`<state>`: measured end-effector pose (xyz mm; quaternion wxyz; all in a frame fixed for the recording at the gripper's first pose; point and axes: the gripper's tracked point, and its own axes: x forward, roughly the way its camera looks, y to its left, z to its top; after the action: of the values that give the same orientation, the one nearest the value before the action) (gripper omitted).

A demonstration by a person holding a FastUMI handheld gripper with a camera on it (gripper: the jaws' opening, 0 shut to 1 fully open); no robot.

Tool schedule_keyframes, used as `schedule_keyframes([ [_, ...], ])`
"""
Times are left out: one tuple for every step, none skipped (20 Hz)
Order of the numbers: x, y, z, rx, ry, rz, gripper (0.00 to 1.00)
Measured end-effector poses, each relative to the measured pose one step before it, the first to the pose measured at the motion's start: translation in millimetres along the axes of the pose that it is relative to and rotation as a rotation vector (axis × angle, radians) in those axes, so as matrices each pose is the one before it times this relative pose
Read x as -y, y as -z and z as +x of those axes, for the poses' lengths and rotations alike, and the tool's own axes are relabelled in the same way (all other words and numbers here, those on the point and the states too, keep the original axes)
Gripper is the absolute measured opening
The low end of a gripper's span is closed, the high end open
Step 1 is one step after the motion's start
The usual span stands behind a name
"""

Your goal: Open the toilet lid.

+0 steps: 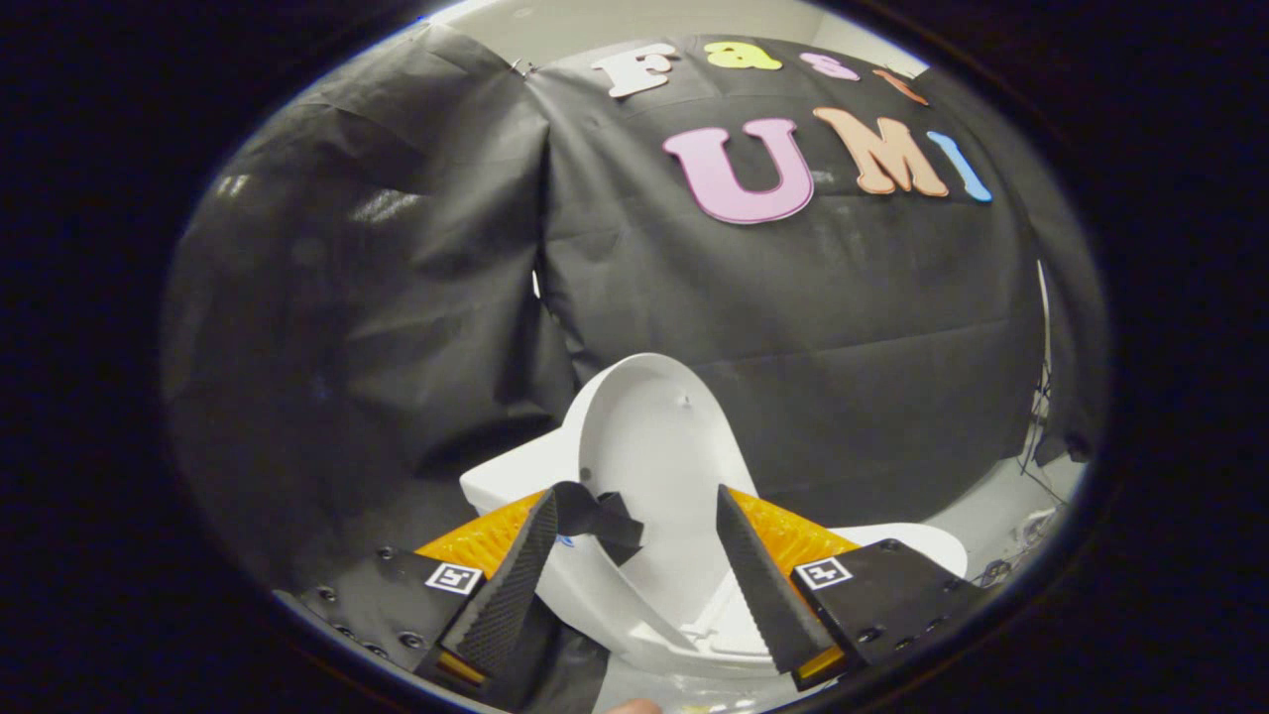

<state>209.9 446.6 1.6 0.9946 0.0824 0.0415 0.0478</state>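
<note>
The gripper has its fingers spread wide with nothing pressed between them. A black strap hangs just beside the left finger. Between and just beyond the fingers stands the white toilet lid, raised upright with its inner face toward the camera, above the toilet. Behind it hangs the black cloth wall.

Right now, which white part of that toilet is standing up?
The lid, raised upright against the black cloth, hollow underside facing us; the rim below lies flat. The gripper has its fingers open, either side of it.
</note>
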Motion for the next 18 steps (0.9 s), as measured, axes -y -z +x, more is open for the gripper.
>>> schedule_keyframes([
  [6.99,-3.56,-3.83,0.01168,0.00665,-0.00854,0.99],
  [4.88,-4.12,-4.85,0.01083,0.00235,-0.00909,0.99],
  [5.89,-3.96,-3.35,0.01298,0.0055,-0.01042,0.99],
  [8.53,-4.3,-4.14,0.0083,0.01247,-0.00275,0.99],
  [7.58,-1.6,-3.65,0.00683,0.00676,0.0045,0.99],
  [5.06,-3.56,-2.41,0.00917,0.00091,0.00562,0.98],
  [4.42,-3.66,-1.97,0.00791,0.00071,0.00013,0.98],
  [5.59,-2.22,-3.17,0.00543,0.00158,-0.00752,0.98],
  [6.97,1.05,-1.91,-0.00125,0.00421,-0.00908,0.99],
  [5.5,0.73,-2.45,-0.00357,0.00197,-0.0091,0.99],
  [6.53,0.23,-2.31,-0.00169,0.0048,-0.00864,0.98],
  [6.65,0.37,-1.56,-0.00045,0.00515,-0.00809,0.98],
  [5.53,1.61,-1.29,-0.0044,0.00191,-0.00631,0.99],
  [6.4,2.99,-1.83,-0.00956,0.0072,-0.01244,0.99],
  [6.92,1.92,-0.98,-0.00418,0.00642,-0.01422,0.99],
  [5.57,2.39,-0.4,-0.00753,0.00072,-0.01187,0.99],
  [4.53,4.04,0.61,-0.0113,-0.00359,-0.01094,0.99],
  [5.64,3.14,-0.58,-0.01353,0.00076,-0.01518,0.99],
])
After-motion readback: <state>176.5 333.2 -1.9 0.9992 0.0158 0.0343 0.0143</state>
